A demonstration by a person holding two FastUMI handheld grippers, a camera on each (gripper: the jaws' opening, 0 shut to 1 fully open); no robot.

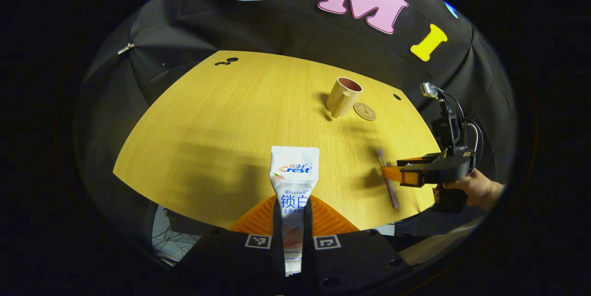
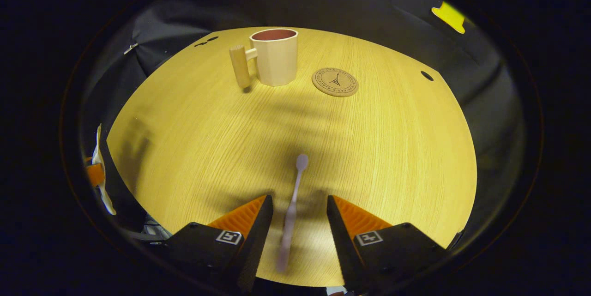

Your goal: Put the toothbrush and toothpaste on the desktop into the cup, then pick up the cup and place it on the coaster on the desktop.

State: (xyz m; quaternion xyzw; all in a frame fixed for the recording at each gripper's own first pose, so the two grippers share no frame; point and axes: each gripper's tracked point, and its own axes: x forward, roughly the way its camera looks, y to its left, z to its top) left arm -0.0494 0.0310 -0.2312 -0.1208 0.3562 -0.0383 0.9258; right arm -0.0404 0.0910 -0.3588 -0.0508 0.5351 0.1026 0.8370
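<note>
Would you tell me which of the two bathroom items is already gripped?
The toothpaste, clamped in the left gripper; the toothbrush lies loose between open jaws.

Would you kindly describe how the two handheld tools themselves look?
Each tool has a black body with a square black-and-white marker at each finger base. The right tool, seen from the left gripper view, has black cables looping behind and a small camera block on top. The left tool looks alike.
</note>
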